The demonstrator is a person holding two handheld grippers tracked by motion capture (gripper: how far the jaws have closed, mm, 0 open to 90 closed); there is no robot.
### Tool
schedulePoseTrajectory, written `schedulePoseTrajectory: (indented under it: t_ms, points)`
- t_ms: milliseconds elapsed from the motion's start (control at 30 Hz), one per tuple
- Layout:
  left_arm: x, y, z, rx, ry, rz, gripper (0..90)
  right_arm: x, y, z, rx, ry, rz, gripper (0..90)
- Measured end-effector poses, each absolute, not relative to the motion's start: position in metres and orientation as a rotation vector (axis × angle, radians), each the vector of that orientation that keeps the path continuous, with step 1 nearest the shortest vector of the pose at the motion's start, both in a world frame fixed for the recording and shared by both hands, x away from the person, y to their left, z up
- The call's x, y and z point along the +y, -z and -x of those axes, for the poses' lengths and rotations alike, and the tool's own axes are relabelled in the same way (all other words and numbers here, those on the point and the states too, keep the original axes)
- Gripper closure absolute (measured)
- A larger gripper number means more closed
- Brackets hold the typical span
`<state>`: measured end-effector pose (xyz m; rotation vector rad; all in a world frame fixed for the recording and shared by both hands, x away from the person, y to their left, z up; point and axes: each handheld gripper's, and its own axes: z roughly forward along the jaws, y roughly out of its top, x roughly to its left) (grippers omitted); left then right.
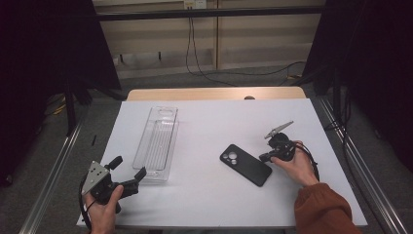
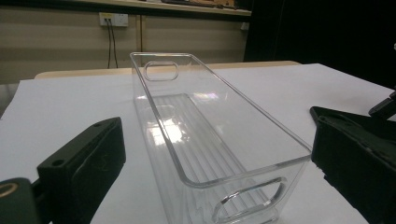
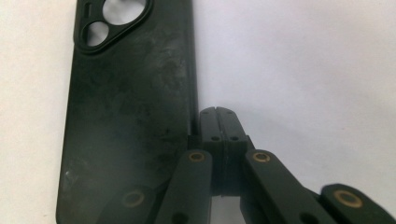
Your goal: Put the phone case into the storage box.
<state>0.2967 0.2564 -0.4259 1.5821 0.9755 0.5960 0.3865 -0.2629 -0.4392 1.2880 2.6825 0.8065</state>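
The left hand-held gripper (image 1: 127,174) is spread wide at the near end of a clear plastic bin (image 1: 158,141). The right hand-held gripper (image 3: 217,122), jaws pressed together on nothing, touches the edge of a black phone case (image 3: 130,112) on the white counter (image 1: 204,195). No writing is legible.

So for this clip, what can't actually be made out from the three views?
- High view: whether the right tongs touch the phone case; too small.
- Right gripper view: the case's near end, cut off by the bottom edge, partly covered by the shut tongs.
- Left gripper view: the clear bin's near bottom, cut off; the open left tongs are cropped.
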Motion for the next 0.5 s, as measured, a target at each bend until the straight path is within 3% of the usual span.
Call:
schedulePoseTrajectory:
  t_ms: [500]
  points:
    - [0.2565, 0.4262, -0.2969, 0.974, -0.594, -1.585, 3.0, -0.2683, 0.4407, -0.3828, 2.619, -0.879, -1.302, 90.0]
